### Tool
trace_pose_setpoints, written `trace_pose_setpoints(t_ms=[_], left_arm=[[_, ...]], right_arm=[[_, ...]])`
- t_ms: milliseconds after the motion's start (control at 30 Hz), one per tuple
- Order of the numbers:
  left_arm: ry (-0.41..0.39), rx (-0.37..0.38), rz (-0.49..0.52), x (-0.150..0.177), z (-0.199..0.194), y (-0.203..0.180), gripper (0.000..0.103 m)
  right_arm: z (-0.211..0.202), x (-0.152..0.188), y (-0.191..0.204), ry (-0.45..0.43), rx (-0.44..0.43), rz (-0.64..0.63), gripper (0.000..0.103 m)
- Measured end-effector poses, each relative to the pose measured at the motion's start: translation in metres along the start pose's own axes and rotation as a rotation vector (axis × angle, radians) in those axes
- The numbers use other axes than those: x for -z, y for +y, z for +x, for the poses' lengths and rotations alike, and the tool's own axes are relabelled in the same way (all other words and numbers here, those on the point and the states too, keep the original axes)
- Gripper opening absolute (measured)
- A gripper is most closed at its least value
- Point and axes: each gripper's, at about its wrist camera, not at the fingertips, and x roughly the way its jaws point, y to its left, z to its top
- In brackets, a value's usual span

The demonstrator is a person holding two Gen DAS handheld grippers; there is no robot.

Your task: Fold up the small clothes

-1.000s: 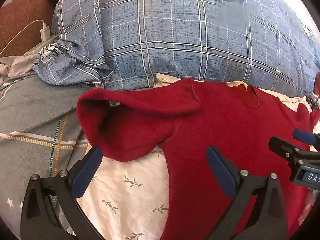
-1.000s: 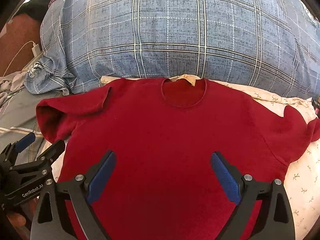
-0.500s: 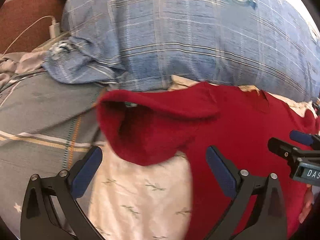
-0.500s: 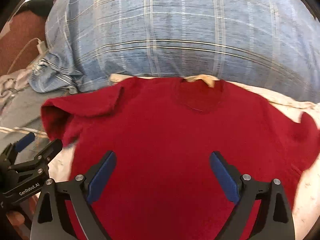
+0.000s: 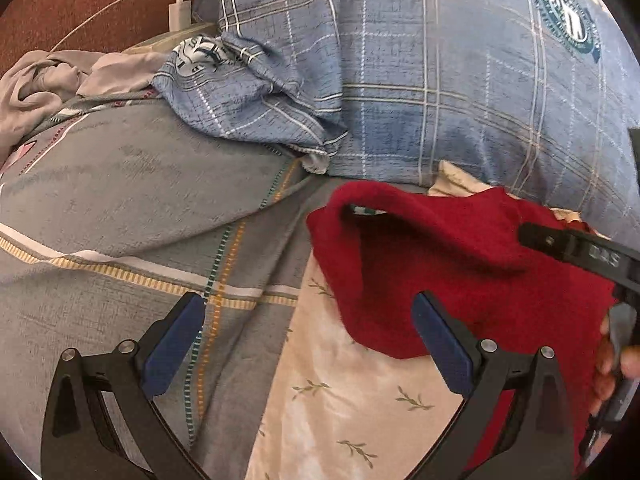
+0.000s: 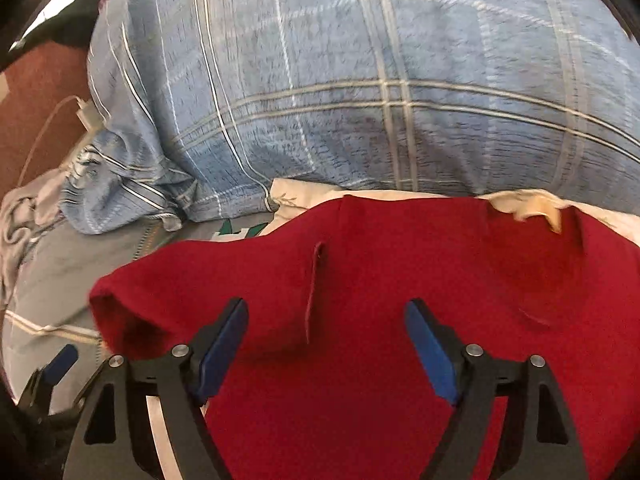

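Left gripper [image 5: 308, 344]: jaws spread wide, nothing held; one blue pad over the grey striped quilt [image 5: 120, 208], the other at the lower edge of the red sleeve.
Right gripper [image 6: 326, 344]: jaws spread wide, nothing held; poised over the chest of the garment, beside the shoulder seam.
Red top [image 6: 400, 320]: laid front-up on the cream leaf-print sheet [image 5: 352, 408], neckline toward the blue plaid pillow [image 5: 440, 80]; not yet folded, as judged.
Left sleeve [image 5: 400, 264]: bunched and standing open at the cuff, partly draped onto the quilt.
Risk, sleeve: a single layer may be pinched where the cuff gapes, so the fold would be dragged crooked.
Risk, bedding: sheet or quilt may be caught with the knit, since both lie directly beneath the pads.
Risk, surface: the soft, uneven bed may let the body slide when the sleeve is pulled across.
Risk, crowding: the two grippers are close together, so a collision is possible.
Periphery: charger and cable [image 5: 176, 4] behind the pillow, well apart.
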Motion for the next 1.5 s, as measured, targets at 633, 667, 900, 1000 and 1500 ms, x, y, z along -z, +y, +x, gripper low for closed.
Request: trace_pose_setpoints(t_ms=[633, 667, 900, 1000, 1500], left_arm=[[-0.096, 0.073, -0.115, -0.008, -0.027, 0.023, 0.103], [-0.090, 0.084, -0.117, -0.007, -0.025, 0.021, 0.103], [-0.047, 0.128, -0.055, 0.000, -0.016, -0.008, 0.103], [-0.063, 0.127, -0.019, 0.002, -0.019, -0.018, 0.103], [-0.042, 0.016, 0.034, 0.006, -0.006, -0.021, 0.103]], right_arm=[[-0.140, 0.005, -0.043, -0.282, 0.144, -0.050, 0.004], [-0.147, 0.006, -0.053, -0.291, 0.175, -0.041, 0.004], [-0.134, 0.033, -0.135, -0.217, 0.416, 0.099, 0.004], [-0.125, 0.042, -0.167, -0.177, 0.451, 0.183, 0.004], [-0.096, 0.034, -0.019, -0.086, -0.042, -0.092, 0.046]])
